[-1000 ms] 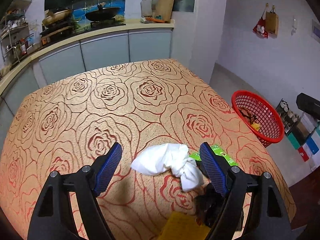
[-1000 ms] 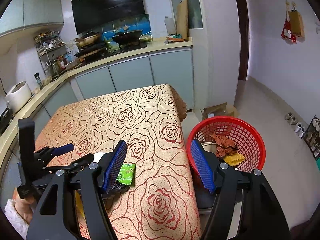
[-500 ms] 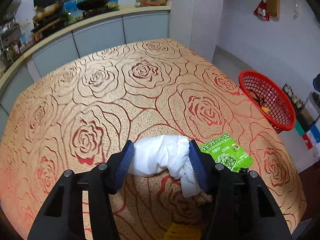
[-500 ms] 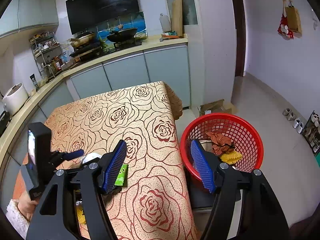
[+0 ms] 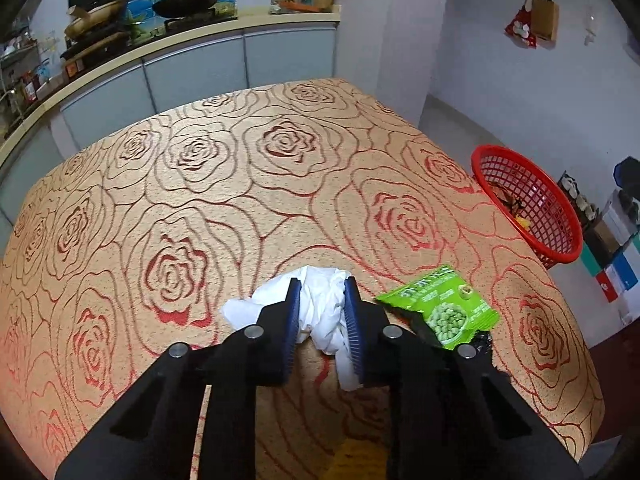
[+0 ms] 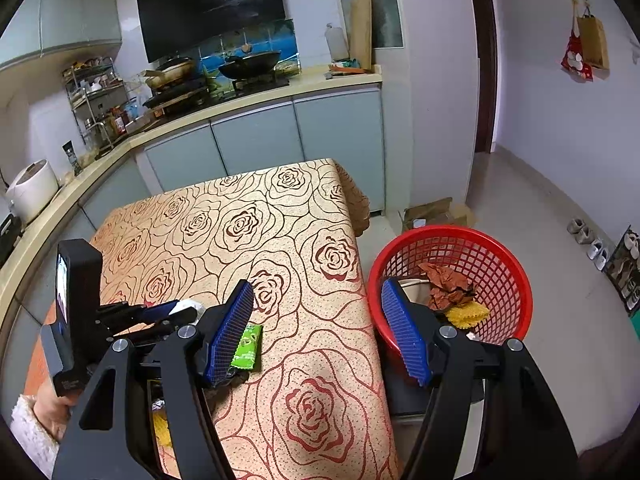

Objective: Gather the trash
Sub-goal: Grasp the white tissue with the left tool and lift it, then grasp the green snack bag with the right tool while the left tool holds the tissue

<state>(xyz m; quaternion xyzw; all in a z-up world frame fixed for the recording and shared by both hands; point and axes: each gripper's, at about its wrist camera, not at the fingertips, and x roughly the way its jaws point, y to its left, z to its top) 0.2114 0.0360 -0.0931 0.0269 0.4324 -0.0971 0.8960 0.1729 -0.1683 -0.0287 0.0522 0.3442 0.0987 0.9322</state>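
Left hand-held gripper (image 5: 320,312) tight on tissue (image 5: 322,316)

Home kitchen: wok (image 6: 249,65), counter (image 6: 256,96), cabinets (image 6: 256,136).

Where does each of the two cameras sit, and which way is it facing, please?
Left wrist: on the left gripper, facing along the table; its blue fingers pinch the white tissue.
Right wrist: on the right gripper, open, facing the table edge and red basket; a sleeved hand shows.
Shared: the table, green snack packet, red basket, and kitchen counter.
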